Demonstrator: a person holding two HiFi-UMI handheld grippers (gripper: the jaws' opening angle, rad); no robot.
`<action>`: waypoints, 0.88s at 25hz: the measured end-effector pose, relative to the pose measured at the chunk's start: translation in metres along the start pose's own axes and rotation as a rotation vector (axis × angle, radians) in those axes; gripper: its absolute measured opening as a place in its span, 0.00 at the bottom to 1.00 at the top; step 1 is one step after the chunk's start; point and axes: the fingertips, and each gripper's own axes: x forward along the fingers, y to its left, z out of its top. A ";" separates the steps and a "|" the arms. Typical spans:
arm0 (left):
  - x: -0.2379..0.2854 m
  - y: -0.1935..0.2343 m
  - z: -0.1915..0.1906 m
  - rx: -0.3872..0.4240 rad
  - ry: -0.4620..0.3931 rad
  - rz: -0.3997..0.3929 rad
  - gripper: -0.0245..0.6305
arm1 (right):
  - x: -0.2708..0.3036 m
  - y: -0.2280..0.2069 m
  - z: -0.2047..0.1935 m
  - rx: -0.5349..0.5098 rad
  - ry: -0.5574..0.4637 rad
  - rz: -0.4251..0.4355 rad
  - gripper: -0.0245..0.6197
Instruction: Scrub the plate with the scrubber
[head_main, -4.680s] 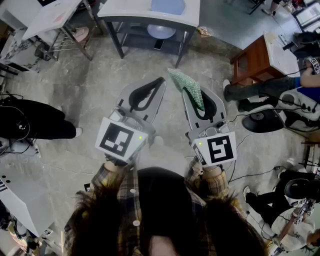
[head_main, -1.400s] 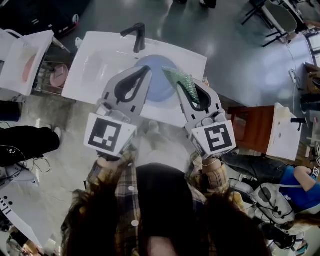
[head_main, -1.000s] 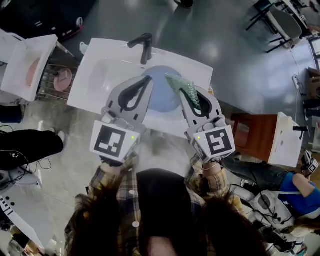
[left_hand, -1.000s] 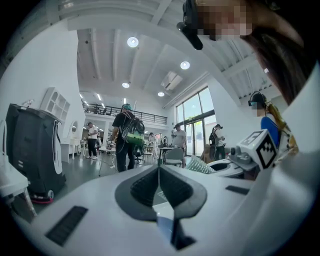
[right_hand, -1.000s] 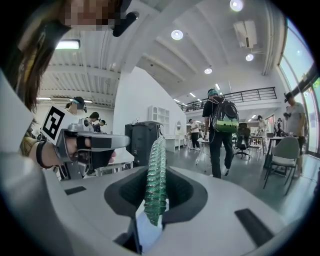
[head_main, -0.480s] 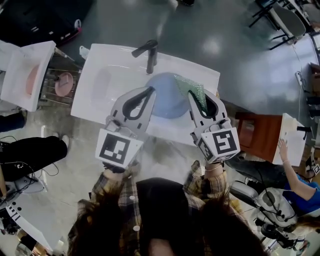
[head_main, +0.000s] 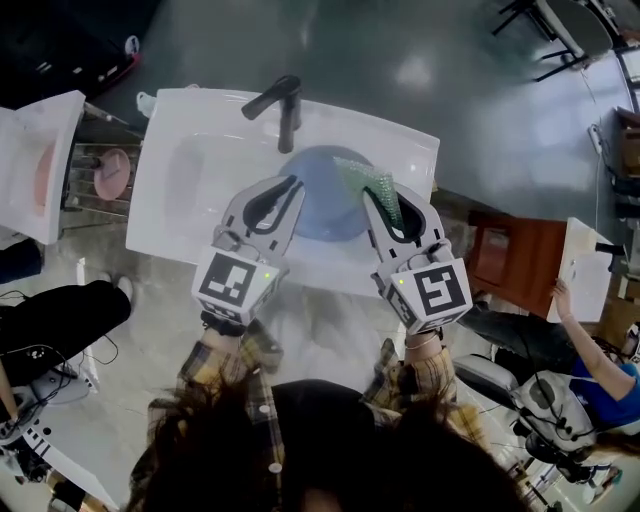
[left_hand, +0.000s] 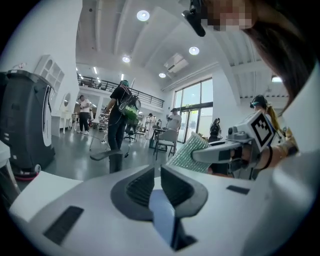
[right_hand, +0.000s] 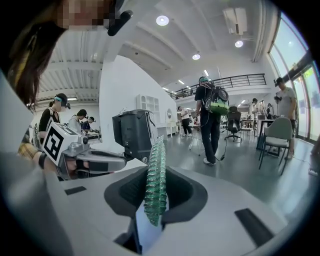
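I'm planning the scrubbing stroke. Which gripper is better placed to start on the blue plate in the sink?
Right. The right gripper is clamped on the green scrubber, over the plate's right side. The left gripper is shut and empty, with nothing to scrub with.

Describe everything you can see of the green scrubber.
The scrubber is a thin, translucent green pad with a knobbly texture, plastic-looking. It stands on edge, clamped between the right gripper's jaws, its upper part sticking out beyond them. In the head view it lies over the blue plate in the white sink; contact with the plate cannot be told.
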 end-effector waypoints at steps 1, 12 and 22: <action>0.002 0.003 -0.009 -0.018 0.010 -0.001 0.07 | 0.003 0.002 -0.006 0.000 0.005 0.010 0.18; 0.040 0.030 -0.097 -0.073 0.143 0.028 0.25 | 0.032 -0.003 -0.053 0.087 0.035 0.045 0.18; 0.068 0.061 -0.173 -0.141 0.296 0.050 0.29 | 0.062 -0.022 -0.106 0.172 0.056 0.010 0.18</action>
